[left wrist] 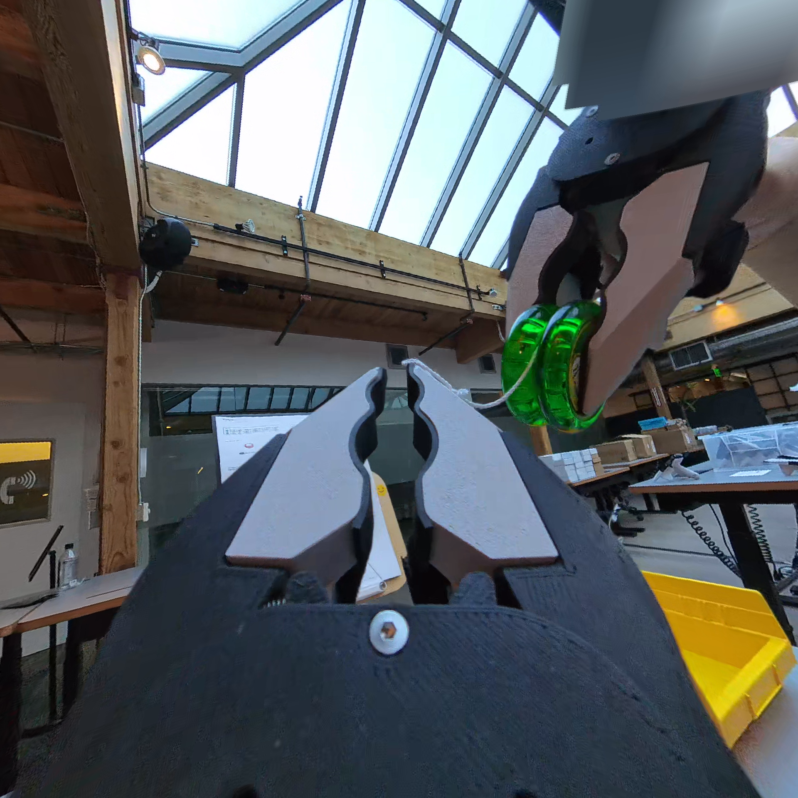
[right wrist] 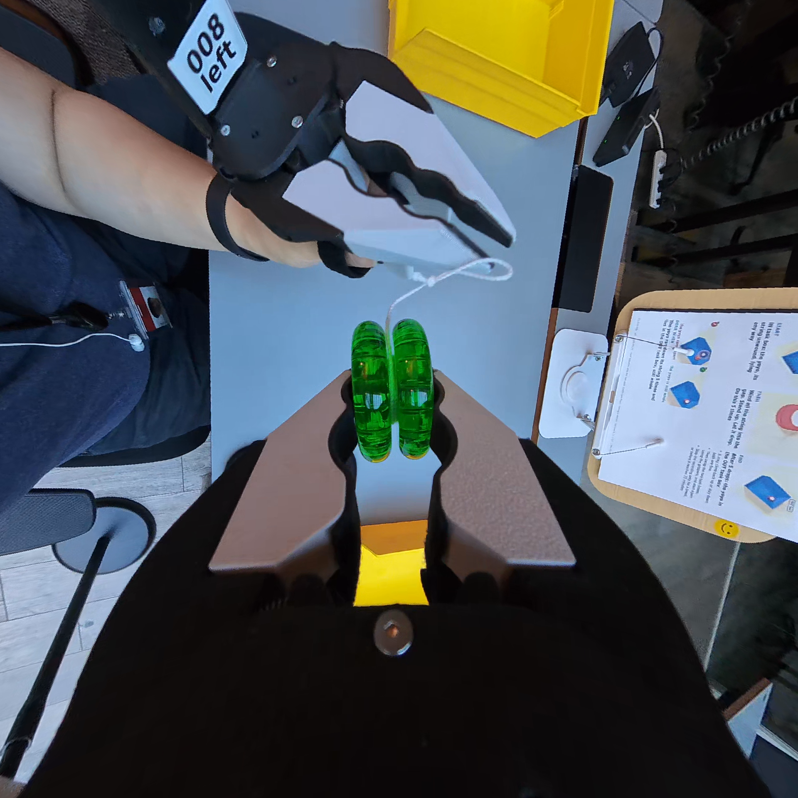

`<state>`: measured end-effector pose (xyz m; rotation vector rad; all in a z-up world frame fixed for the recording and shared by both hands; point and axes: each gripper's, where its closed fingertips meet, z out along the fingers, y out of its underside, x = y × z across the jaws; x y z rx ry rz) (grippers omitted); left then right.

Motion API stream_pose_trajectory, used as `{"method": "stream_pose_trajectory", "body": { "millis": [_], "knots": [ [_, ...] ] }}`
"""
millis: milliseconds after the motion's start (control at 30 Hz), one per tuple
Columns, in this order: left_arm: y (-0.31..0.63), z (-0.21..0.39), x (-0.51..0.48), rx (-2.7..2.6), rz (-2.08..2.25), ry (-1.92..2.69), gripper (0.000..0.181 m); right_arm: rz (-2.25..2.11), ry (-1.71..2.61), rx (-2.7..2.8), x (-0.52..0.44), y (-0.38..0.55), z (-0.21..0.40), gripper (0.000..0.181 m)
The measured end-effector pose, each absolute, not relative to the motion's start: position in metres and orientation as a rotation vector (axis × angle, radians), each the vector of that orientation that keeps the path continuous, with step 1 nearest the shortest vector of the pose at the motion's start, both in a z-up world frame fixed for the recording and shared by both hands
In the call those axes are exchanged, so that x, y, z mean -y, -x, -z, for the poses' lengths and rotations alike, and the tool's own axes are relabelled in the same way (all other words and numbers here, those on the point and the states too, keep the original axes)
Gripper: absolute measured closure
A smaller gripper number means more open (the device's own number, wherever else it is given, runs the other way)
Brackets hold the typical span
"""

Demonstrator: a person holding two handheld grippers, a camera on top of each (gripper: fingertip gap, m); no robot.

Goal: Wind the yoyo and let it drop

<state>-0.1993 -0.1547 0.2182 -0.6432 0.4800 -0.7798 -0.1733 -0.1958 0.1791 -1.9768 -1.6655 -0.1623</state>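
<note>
A clear green yoyo [right wrist: 391,388] sits clamped by its two sides between the fingers of my right gripper [right wrist: 392,380], held above the grey table [right wrist: 276,354]. Its white string [right wrist: 401,302] comes out of the groove and runs a short way to my left gripper [right wrist: 496,250], whose tips are shut on the string's looped end. In the left wrist view my left gripper [left wrist: 395,373] points upward with the string [left wrist: 496,401] coming off its tip. The yoyo [left wrist: 548,367] hangs in my right gripper [left wrist: 561,328] just to the upper right.
A yellow bin [right wrist: 496,64] stands at the far end of the table and also shows in the left wrist view [left wrist: 712,647]. A clipboard with an instruction sheet [right wrist: 691,410] lies to the right. The person's forearm [right wrist: 108,164] crosses from the left. The gap from one gripper's tips to the other's is roughly 6 centimeters.
</note>
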Motion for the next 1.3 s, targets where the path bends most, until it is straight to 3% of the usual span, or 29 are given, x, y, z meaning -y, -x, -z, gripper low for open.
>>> {"method": "stream_pose_trajectory", "body": {
  "millis": [567,767,933,1100,1300],
  "knots": [
    [0.178,-0.201,0.185,-0.637,0.749,0.55,0.164,-0.031,2.019,1.654,0.204,0.168,-0.213,0.154],
    [0.182,-0.202,0.193,-0.642,0.727,0.513,0.181,-0.026,2.05,1.64,0.201,0.163,-0.21,0.154],
    [0.184,-0.2,0.195,-0.652,0.709,0.506,0.181,-0.041,2.098,1.614,0.197,0.155,-0.204,0.154],
    [0.181,-0.187,0.185,-0.69,0.673,0.615,0.181,-0.115,2.132,1.596,0.2,0.15,-0.18,0.153],
    [0.178,-0.104,0.18,-0.982,0.402,0.786,0.181,-0.409,2.156,1.457,0.203,0.158,-0.089,0.154]
  ]
}}
